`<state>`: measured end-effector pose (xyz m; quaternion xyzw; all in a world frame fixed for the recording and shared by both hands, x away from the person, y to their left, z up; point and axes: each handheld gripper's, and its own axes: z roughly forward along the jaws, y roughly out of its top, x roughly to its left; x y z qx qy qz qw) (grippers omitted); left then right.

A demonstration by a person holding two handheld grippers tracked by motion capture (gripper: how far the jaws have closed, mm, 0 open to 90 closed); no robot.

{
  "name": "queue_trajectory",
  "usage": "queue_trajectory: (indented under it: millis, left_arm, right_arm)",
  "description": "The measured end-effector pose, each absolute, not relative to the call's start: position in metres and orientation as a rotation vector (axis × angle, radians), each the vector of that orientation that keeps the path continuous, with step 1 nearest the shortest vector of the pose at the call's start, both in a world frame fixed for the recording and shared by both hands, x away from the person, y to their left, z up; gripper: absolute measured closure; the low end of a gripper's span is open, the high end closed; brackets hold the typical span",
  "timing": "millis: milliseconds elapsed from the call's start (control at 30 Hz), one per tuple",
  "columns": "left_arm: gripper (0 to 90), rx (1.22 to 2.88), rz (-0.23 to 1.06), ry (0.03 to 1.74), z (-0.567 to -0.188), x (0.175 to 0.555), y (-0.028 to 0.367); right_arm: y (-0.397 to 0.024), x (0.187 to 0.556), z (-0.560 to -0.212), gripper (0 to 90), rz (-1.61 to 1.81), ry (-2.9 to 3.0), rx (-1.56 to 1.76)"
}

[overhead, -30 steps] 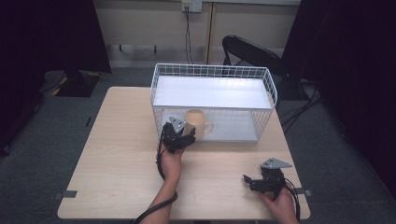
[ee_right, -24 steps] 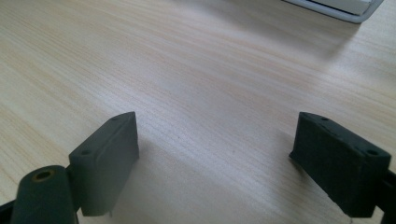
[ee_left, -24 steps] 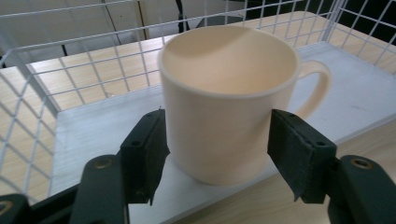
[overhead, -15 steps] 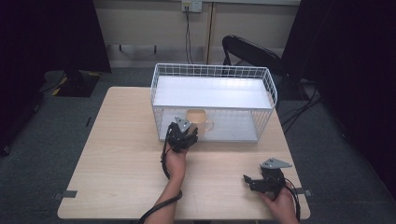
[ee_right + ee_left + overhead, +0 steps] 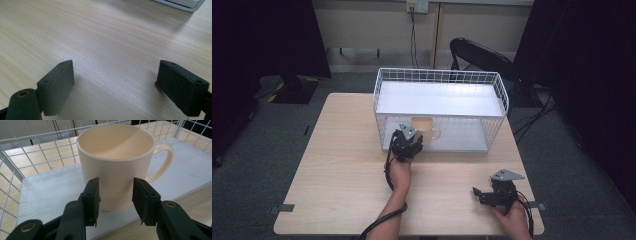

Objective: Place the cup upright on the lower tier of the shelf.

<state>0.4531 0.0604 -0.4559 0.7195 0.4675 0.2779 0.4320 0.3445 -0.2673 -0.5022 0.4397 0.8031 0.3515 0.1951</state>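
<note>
Jaws of the left gripper (image 5: pixel 115 202) have just been closing, and the cream mug (image 5: pixel 117 162) now stands between them: in the left gripper view the two black pads sit against the lower wall of the mug, one on each side, so I judge the grip made or all but made. A second ago, in the high view, that gripper was a little short of the mug with its jaws wider; it has since eased forward through the open front of the white wire basket (image 5: pixel 440 75) and narrowed around the cup. The mug stands upright on the pale shelf board (image 5: pixel 50 195) inside the basket, near the front edge and toward the left half, with its handle (image 5: pixel 165 160) pointing away to the right of the jaws and free of them. The right gripper (image 5: pixel 484 194) rests low over the wooden table (image 5: pixel 337 165) at the near right corner, well apart from the basket; its jaws stand wide apart with only bare wood between them, and it has kept its place. With the cup clasped low on its body, the reach looks finished, and the next step is probably lifting the mug clear and drawing it out through the front.
</note>
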Motion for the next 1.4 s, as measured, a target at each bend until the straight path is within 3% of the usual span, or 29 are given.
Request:
queue_trajectory:
  millis: [500, 967, 1067, 1400]
  left_arm:
    - [65.1, 1.804, 0.663, 1.187, -0.458, 0.457, 0.06]
    - [27.8, 1.827, 0.538, 1.145, -0.46, 0.452, 0.07]
    - [22.9, 1.829, 0.514, 1.142, -0.462, 0.45, 0.072]
    - [20.4, 1.841, 0.464, 1.09, -0.462, 0.442, 0.081]
  right_arm:
    - [-0.267, 0.345, -0.502, 13.8, 0.985, 2.251, 1.232]
    - [-0.267, 0.345, -0.502, 13.8, 0.985, 2.251, 1.232]
    - [-0.267, 0.345, -0.502, 13.8, 0.985, 2.251, 1.233]
    - [-0.267, 0.345, -0.502, 13.5, 0.985, 2.255, 1.229]
